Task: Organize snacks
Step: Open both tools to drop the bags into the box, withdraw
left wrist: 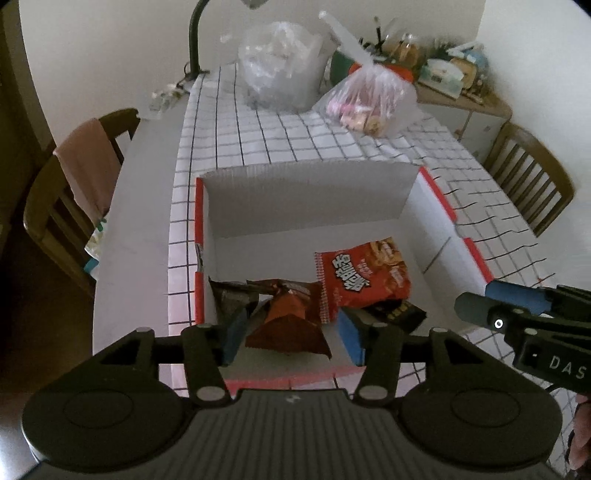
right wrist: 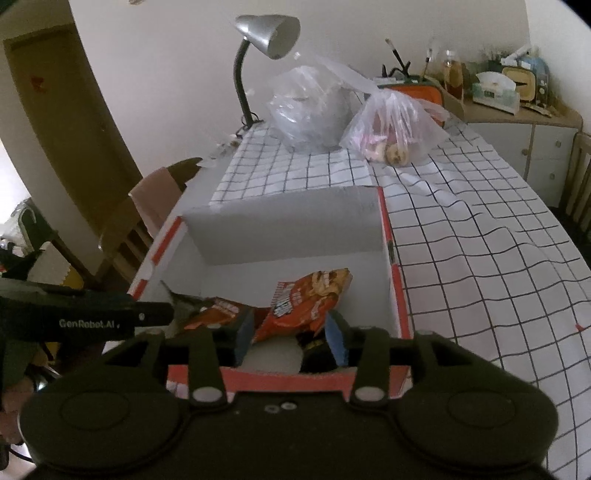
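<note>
snack packets [left wrist: 347, 284] in box [left wrist: 303, 192], bags [left wrist: 369, 99] behind on table [left wrist: 480, 206]

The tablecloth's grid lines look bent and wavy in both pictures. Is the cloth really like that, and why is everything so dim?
Left wrist view: the fisheye lens bows the tablecloth grid outward toward the edges, with dark rounded corners. Right wrist view: same bowing, plus real wrinkles in the cloth; the desk lamp looks unlit, so light is flat and dull, and the far shelf is soft.

Both wrist views close above the shared open box [left wrist: 306, 195], facing forward.
</note>
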Demonstrator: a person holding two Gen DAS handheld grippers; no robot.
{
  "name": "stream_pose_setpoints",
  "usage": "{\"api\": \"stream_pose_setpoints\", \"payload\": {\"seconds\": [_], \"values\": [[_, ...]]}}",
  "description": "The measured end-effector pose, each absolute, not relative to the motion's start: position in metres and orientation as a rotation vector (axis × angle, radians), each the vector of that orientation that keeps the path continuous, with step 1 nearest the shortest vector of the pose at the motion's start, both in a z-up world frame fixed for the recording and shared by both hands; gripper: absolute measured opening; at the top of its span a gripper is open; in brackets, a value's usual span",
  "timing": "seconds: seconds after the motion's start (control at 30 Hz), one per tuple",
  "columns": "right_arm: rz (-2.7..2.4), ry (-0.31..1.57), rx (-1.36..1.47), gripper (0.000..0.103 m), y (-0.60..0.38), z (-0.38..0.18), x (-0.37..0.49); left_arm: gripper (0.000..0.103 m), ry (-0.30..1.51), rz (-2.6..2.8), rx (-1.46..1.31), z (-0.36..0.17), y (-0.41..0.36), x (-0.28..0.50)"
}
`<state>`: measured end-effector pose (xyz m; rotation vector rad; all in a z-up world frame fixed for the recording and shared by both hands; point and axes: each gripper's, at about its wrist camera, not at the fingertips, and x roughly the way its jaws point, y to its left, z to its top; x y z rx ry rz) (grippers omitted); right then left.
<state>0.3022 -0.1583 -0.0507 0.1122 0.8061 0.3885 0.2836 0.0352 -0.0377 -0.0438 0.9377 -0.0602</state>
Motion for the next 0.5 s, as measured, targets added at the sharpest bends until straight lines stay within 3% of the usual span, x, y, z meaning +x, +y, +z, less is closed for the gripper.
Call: {"api": "stream_pose_setpoints", "payload": {"seconds": [0.17, 0.5], "values": [[0.420, 0.776, 0.109, 0.059, -0.157, -0.038, 0.277, 0.058, 0.895, -0.071, -0.053, -0.023, 0.040, 0.256], [0.462, 0.739, 0.081, 0.076, -0.154, -0.024, 0.226, 0.067, 0.845, -0.081, -0.075, -0.014, 0.052, 0.204]]}}
